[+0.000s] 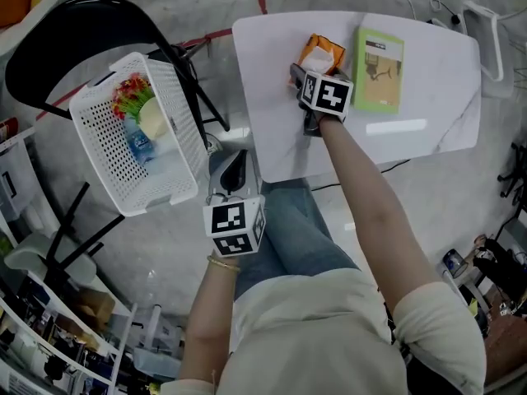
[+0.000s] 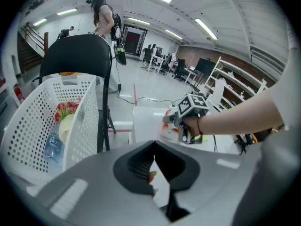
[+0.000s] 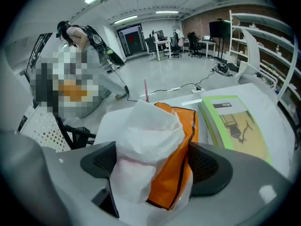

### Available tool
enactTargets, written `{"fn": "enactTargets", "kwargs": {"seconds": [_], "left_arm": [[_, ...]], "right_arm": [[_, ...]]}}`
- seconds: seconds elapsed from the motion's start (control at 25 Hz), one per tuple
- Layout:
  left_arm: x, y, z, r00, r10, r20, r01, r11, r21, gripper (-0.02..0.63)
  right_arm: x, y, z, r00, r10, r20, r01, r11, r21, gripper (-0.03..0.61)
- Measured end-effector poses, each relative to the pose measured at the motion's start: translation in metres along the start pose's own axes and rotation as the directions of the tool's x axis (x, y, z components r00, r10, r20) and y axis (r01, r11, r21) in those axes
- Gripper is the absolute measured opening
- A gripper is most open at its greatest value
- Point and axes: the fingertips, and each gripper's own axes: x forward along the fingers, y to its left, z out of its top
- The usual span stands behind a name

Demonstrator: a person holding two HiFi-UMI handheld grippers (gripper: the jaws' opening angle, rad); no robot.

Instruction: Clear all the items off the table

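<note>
An orange tissue pack (image 1: 323, 56) with white tissue sticking out lies on the white table (image 1: 428, 130), near its far edge. My right gripper (image 1: 311, 68) is down over it. In the right gripper view the pack (image 3: 171, 140) fills the gap between the wide-apart jaws of the right gripper (image 3: 155, 166), which is open. A green book (image 1: 379, 68) lies flat just right of the pack, and it shows as the green book (image 3: 235, 126) there too. My left gripper (image 1: 235, 169) hangs shut above the lap, between basket and table, with nothing held (image 2: 154, 166).
A white perforated basket (image 1: 107, 138) rests on a black chair (image 1: 74, 31) left of the table, holding a water bottle, a red-flowered packet and a pale round item. A person (image 2: 106, 22) stands far off in the hall. Shelving lines the right side.
</note>
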Motion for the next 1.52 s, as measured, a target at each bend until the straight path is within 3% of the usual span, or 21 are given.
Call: {"fn": "enactTargets", "kwargs": {"seconds": [0.24, 0.44, 0.72, 0.92, 1.28, 1.52], "left_arm": [[0.002, -0.005, -0.004, 1.000, -0.005, -0.006, 0.005, 1.000, -0.001, 0.009], [0.001, -0.006, -0.004, 1.000, -0.006, -0.003, 0.006, 1.000, 0.005, 0.009], [-0.003, -0.005, -0.002, 1.000, -0.004, 0.003, 0.004, 1.000, 0.004, 0.009], [-0.009, -0.003, 0.004, 1.000, -0.006, 0.010, 0.006, 1.000, 0.006, 0.009], [-0.017, 0.004, 0.017, 0.999, -0.005, 0.033, 0.005, 1.000, 0.004, 0.009], [-0.031, 0.003, 0.027, 0.999, -0.010, 0.048, 0.010, 1.000, 0.010, 0.009]], "right_arm": [[0.006, -0.005, -0.002, 0.998, -0.065, 0.002, 0.065, 0.995, -0.073, 0.460], [0.007, -0.007, -0.003, 0.997, -0.069, -0.026, 0.067, 0.994, -0.083, 0.449], [-0.003, -0.005, -0.002, 0.995, -0.087, -0.052, 0.080, 0.990, -0.116, 0.292], [-0.009, -0.002, -0.003, 0.993, -0.096, -0.066, 0.086, 0.985, -0.151, 0.224], [-0.026, -0.001, -0.011, 0.994, -0.077, -0.079, 0.072, 0.995, -0.063, 0.213], [-0.049, 0.008, -0.010, 0.996, -0.068, -0.063, 0.063, 0.995, -0.079, 0.212]]}}
